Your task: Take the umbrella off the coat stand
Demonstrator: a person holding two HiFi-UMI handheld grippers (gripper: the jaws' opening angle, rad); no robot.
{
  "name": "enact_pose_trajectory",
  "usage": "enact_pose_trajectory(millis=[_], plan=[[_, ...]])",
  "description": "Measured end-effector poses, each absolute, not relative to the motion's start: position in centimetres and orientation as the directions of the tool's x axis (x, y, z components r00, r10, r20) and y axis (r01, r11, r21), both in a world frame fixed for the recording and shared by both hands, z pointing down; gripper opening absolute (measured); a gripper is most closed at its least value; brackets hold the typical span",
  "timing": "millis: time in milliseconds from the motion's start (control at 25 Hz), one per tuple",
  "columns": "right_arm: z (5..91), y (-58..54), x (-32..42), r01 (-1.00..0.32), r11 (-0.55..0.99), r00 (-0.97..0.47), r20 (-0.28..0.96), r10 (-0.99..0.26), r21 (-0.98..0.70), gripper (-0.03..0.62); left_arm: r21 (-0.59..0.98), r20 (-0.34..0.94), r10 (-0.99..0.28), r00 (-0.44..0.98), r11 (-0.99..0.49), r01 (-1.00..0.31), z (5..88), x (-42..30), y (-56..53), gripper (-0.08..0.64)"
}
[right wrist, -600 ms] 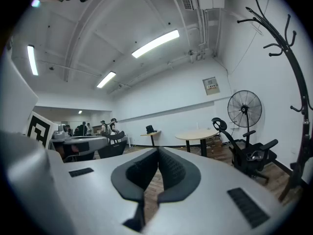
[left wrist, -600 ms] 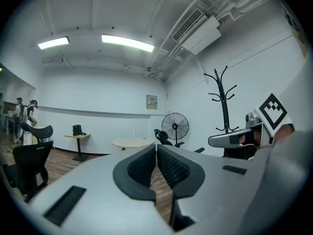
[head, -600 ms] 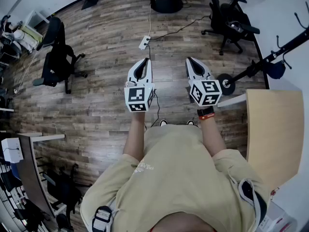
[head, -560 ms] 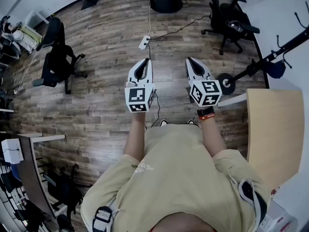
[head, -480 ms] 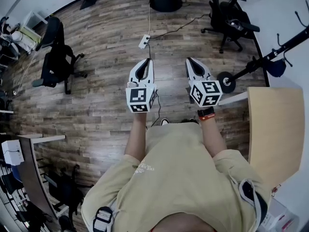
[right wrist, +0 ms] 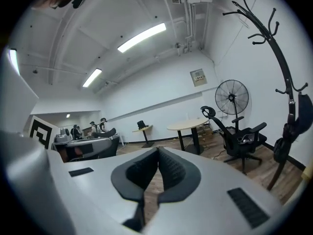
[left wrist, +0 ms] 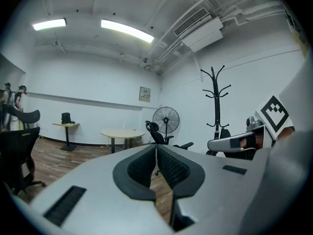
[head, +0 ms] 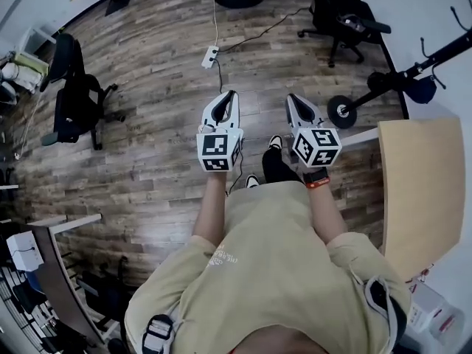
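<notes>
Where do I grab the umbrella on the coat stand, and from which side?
Likely the folded bundle under its hook. The umbrella hangs down beside the coat stand pole, narrow enough for jaws to span. Open the right gripper and come level from the side away from the pole.

- The shells of my left gripper (left wrist: 156, 148) and right gripper (right wrist: 158, 151) are smooth, matt grey plastic.
- Their pads (left wrist: 171, 168) are black and finely ribbed, and look rubbery.
- The cubes (head: 217, 152) on them are matt white with black printed squares.
- The floor (head: 147, 153) is brown wood plank, grained, with little sheen.
- The table (head: 420, 190) has a pale, smooth, wood-look top.
- The coat stand (left wrist: 216, 102) is thin and black, metal by the look of it, with a faint sheen.
- The umbrella (right wrist: 299, 114) looks like dark, matt cloth.
- My shirt (head: 273, 271) is soft beige cloth, creased.
- The chair (right wrist: 242, 141) is matt black; cloth or mesh, I cannot tell.
</notes>
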State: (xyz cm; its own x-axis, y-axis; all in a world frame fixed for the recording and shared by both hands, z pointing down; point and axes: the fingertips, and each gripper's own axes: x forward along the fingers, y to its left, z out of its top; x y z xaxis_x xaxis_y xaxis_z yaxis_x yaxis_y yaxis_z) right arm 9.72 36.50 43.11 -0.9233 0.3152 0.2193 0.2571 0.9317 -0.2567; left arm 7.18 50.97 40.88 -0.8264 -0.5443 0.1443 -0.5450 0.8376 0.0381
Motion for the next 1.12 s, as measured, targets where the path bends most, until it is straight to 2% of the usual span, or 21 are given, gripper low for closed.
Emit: enact_pose_trajectory(millis=[280, 640, 1120], plan=[[43.9, 30.3, 3.2, 0.182, 0.933, -0.944, 0.212, 0.255, -0.311, 0.015, 0.024, 0.182, -0.609, -0.772, 0.788, -0.616, 42.1, 0.8, 44.6, 0.031], [40.3, 22.6, -8.0, 0.166, 0.932, -0.964, 0.147, 0.222, -0.323, 0.015, -0.003, 0.159, -0.667, -0.728, 0.737, -0.676, 38.8, -10.9, 34.9, 0.031], [42.2, 7.6, -13.6, -0.047, 0.939, -0.988, 0.152, 0.006, -0.34, 0.015, -0.013, 0.172, -0.803, -0.571, 0.578, -0.816, 40.3, -19.0, 19.0, 0.029]])
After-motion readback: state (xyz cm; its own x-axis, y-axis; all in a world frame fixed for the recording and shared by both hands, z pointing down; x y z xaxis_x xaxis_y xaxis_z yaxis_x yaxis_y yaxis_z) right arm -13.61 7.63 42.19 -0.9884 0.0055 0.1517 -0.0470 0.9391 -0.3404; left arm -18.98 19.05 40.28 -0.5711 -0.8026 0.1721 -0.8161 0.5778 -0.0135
